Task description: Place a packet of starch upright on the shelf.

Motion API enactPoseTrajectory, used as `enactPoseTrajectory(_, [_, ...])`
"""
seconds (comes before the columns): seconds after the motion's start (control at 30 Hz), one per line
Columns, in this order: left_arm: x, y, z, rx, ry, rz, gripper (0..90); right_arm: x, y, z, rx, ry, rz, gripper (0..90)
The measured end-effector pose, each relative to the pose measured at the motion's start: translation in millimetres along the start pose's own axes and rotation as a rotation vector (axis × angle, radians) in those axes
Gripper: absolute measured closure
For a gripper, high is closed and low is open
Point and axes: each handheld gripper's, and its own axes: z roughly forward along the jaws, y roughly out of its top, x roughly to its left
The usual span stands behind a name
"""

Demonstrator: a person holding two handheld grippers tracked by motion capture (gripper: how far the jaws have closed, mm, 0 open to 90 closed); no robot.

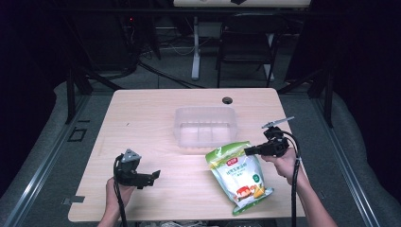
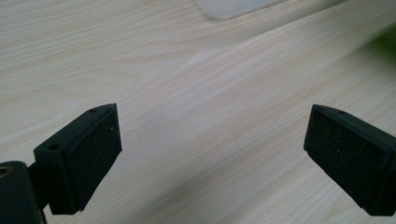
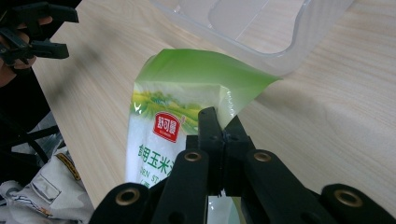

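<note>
A green and white snack bag (image 1: 239,174) lies on the wooden table (image 1: 142,118) right of centre, its top edge raised toward a clear plastic bin (image 1: 204,126). My right gripper (image 1: 249,151) is shut on the bag's upper right edge; in the right gripper view its jaws (image 3: 219,123) pinch the bag (image 3: 187,93) just in front of the bin (image 3: 261,32). My left gripper (image 1: 153,176) hovers at the table's front left, open, its pads (image 2: 95,156) wide apart over bare wood with nothing between them.
A small black round cap (image 1: 227,100) sits at the table's far edge behind the bin. A chair (image 1: 246,42) and a desk leg (image 1: 195,47) stand beyond the table. The bin's corner (image 2: 233,7) lies ahead of the left gripper.
</note>
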Motion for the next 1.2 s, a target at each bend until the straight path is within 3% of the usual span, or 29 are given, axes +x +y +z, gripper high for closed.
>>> enactPoseTrajectory(0.23, [0.2, -0.5, -0.3, -0.001, -0.002, -0.008, 4.1, 1.9, -0.5, -10.9, -0.042, 0.054, -0.012, 89.9])
enactPoseTrajectory(0.63, [-1.9, 0.5, 2.4, 0.002, -0.005, -0.007, 4.1, 18.5, -2.7, -31.1, -0.093, 0.021, -0.034, 90.0])
enactPoseTrajectory(0.7, [-2.2, 0.9, 2.5, 0.001, -0.007, -0.005, 4.1, 22.7, -4.0, -34.2, -0.095, 0.042, -0.062, 90.0])
enactPoseTrajectory(0.97, [-2.2, 1.6, 3.8, 0.006, -0.009, 0.003, 4.1, 32.4, -4.5, -39.5, -0.112, 0.022, -0.076, 90.0])
enactPoseTrajectory(1.2, [-2.1, 1.6, 3.7, 0.008, -0.012, 0.004, 4.1, 45.3, -1.7, -46.5, -0.125, 0.047, -0.107, 90.0])
